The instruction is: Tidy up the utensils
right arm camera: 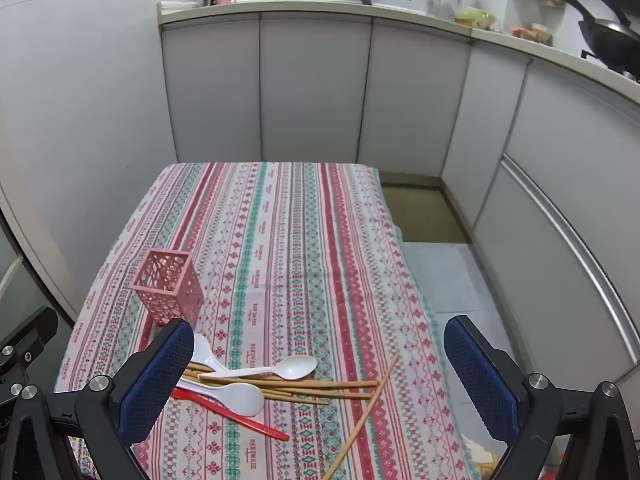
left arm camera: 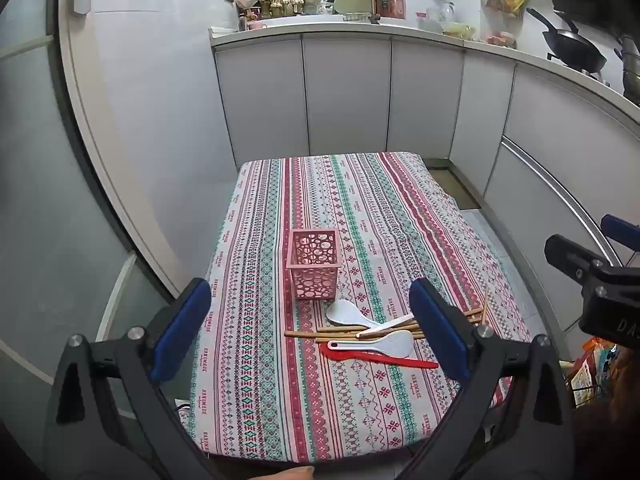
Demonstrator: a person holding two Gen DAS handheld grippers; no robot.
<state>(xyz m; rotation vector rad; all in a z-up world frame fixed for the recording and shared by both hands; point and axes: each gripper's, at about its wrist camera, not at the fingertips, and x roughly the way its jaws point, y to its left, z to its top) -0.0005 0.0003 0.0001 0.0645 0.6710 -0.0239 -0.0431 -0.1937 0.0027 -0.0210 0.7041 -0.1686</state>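
The left gripper (left arm camera: 310, 330) hangs above the near edge of the table (left arm camera: 360, 208), tilted forward and downward. Its two black arms spread wide, and the blue-padded fingers (left arm camera: 182, 326) stand far apart with nothing between them. The right gripper (right arm camera: 320, 380) hovers over the near right part of the table in the same forward-and-down tilt, its blue-padded fingers (right arm camera: 482, 380) likewise spread fully and pressing on nothing. In the left wrist view the right gripper's black body shows at the right edge, level with the left one, the two held side by side.
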